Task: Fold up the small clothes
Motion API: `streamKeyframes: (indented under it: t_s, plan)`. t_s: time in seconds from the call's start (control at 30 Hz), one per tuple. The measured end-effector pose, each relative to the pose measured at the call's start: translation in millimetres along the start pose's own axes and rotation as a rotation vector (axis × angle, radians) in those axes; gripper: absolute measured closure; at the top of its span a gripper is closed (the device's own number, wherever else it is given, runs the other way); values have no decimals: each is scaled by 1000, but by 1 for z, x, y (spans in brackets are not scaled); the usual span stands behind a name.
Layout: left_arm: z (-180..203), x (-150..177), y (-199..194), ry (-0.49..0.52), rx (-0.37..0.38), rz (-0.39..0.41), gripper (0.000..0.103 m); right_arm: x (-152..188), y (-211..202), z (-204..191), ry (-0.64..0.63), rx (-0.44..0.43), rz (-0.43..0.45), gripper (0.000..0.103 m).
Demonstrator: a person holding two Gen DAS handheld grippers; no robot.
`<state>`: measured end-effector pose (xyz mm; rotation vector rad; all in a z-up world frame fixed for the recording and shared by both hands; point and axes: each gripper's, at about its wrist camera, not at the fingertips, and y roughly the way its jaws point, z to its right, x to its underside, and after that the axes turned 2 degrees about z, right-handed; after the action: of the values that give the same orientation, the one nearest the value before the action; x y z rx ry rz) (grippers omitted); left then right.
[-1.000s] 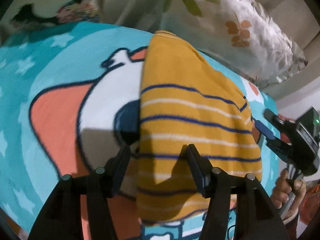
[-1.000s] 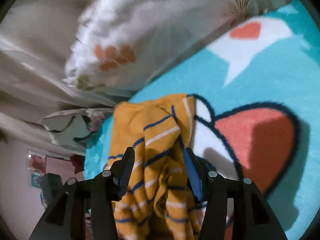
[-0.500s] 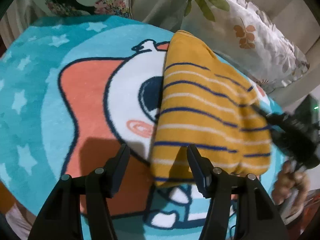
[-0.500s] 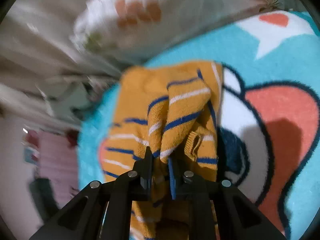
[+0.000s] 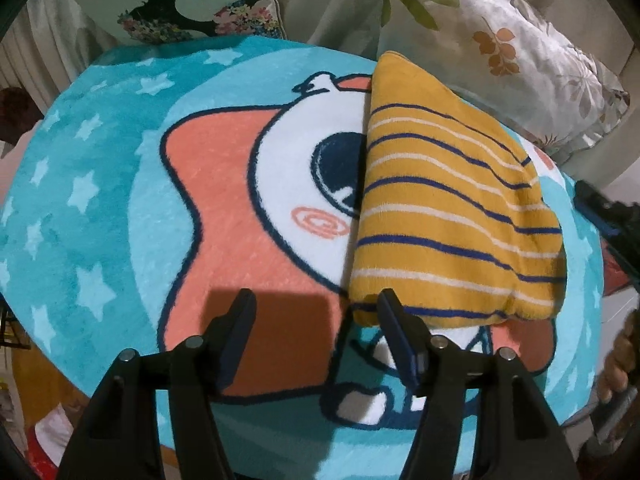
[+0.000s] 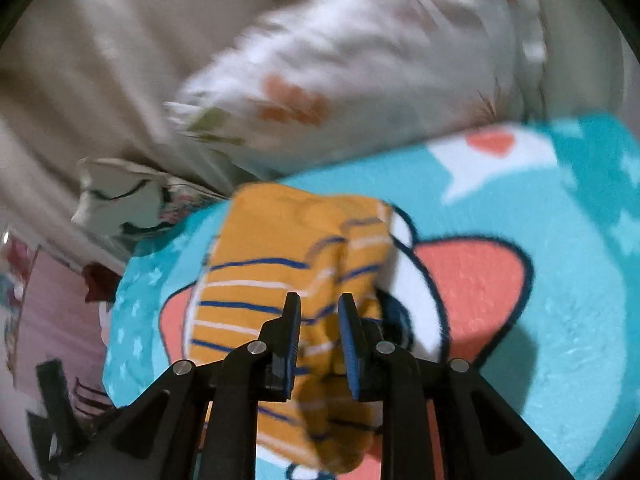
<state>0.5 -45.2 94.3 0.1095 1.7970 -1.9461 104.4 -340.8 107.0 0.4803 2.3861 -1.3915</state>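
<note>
A small mustard-yellow garment (image 5: 448,216) with blue and white stripes lies folded on a round teal cartoon rug (image 5: 100,208). My left gripper (image 5: 316,304) is open and empty, at the garment's near left corner, above the rug. In the right wrist view the same garment (image 6: 280,264) lies rumpled under my right gripper (image 6: 320,308). Its jaws stand a little apart with a raised fold of the fabric between them; the view is blurred, so I cannot tell whether they still pinch it. The right gripper's tip (image 5: 600,208) shows at the right edge of the left wrist view.
A leaf-print pillow (image 5: 512,52) lies behind the rug on the right and a floral pillow (image 5: 180,4) at the back left. Beige bedding surrounds them. The rug's edge drops off at the left and the front.
My left gripper pulled back, so more of the rug shows. My right gripper closed on a fold of the garment half a second ago; now its jaws are wider apart and the fabric has sunk.
</note>
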Motion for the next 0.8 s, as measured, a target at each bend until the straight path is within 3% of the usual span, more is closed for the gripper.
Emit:
streamKeyframes:
  t_s: [0.13,0.3,0.43,0.5,0.53,0.8]
  plan:
    - [9,4,0,22,-8,0,39,16,6,-23,-26,-119,-54,80]
    - [20,10,-11,76,-38,28,37,43,45,-2,3,-38,-178,82]
    - [22,14,-16,96,-66,43,31,41,28,25,67,5,-139,83]
    - [21,15,-16,98,-63,38,31,37,20,33,67,100,-112,66]
    - [21,17,-16,100,-62,36,31,35,14,40,94,100,-98,62]
    - [23,18,-9,147,-18,12,31,35,-24,54,170,141,-20,61]
